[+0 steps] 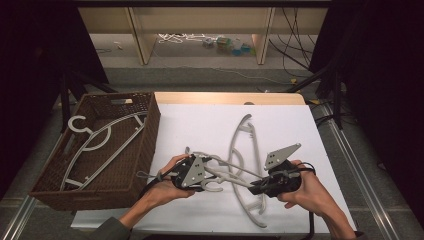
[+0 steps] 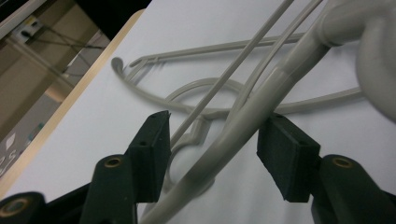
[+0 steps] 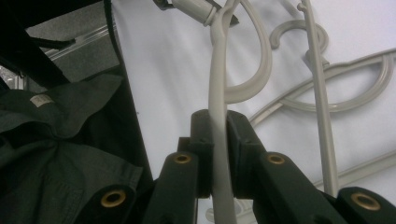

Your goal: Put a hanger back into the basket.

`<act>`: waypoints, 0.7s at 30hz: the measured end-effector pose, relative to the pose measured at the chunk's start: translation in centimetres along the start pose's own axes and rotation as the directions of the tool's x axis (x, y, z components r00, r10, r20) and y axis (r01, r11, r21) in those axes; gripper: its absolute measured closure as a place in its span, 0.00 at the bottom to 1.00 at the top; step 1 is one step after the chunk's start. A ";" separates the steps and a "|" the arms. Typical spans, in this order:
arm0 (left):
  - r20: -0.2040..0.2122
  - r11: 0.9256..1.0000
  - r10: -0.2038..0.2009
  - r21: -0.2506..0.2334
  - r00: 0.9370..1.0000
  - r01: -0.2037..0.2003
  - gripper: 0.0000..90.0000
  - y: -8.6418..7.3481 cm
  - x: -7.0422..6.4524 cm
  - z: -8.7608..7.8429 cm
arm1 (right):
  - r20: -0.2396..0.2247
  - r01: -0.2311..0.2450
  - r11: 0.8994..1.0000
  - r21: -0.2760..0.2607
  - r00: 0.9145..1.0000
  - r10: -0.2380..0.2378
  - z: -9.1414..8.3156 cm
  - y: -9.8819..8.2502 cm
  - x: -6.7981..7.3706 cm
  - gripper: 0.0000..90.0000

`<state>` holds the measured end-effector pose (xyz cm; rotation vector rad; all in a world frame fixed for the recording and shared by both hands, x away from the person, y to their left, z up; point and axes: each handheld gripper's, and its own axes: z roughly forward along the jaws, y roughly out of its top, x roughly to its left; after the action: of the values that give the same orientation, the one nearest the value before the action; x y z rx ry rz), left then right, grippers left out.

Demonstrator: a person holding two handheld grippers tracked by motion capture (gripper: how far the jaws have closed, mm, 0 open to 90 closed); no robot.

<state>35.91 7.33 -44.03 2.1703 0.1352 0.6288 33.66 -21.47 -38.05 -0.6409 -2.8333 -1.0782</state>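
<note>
- White table (image 1: 200,125) under dark surrounds, with shelving and loose cables on the floor beyond its far edge
- Brown wicker basket (image 1: 145,135) stands touching the table's left edge; one grey hanger (image 1: 100,142) lies inside it
- Two more grey hangers are near the table's front edge: one lies flat (image 1: 245,150) on the table, running front to back
- Raised hanger (image 1: 227,175) crosses above the flat one near the table's front, spanning between the two grippers
- Right gripper (image 3: 218,154), toward the table's right front, has its jaws clamped tight on the raised hanger's thin bar (image 3: 218,93)
- Left gripper (image 2: 212,154), toward the table's left front, has its jaws about half apart; the raised hanger's thick arm (image 2: 261,100) passes between them, close by the right-hand pad in the left gripper view, and I cannot tell if it touches; the other pad is clear of it
- Person's hands (image 1: 312,192) hold both grippers from the table's front edge
</note>
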 end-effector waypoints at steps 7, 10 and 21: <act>0.067 0.998 0.057 -0.023 0.996 -0.056 0.66 -0.3 0.2 0.5 | -0.008 0.009 1.000 -0.009 1.000 -0.009 -0.1 -0.1 -0.1 0.92; 0.087 0.996 0.094 -0.013 0.992 -0.093 0.73 -0.2 0.2 0.6 | -0.017 0.017 1.000 -0.015 1.000 -0.018 0.0 0.0 0.0 0.92; 0.083 0.969 0.244 0.016 0.966 -0.246 0.80 1.1 0.2 -0.5 | -0.017 0.046 0.998 -0.053 0.999 -0.047 -0.7 -0.2 -0.4 0.90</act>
<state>35.72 7.08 -42.85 2.2535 -0.1723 0.6795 33.85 -22.18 -37.65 -0.5681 -2.8263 -1.1636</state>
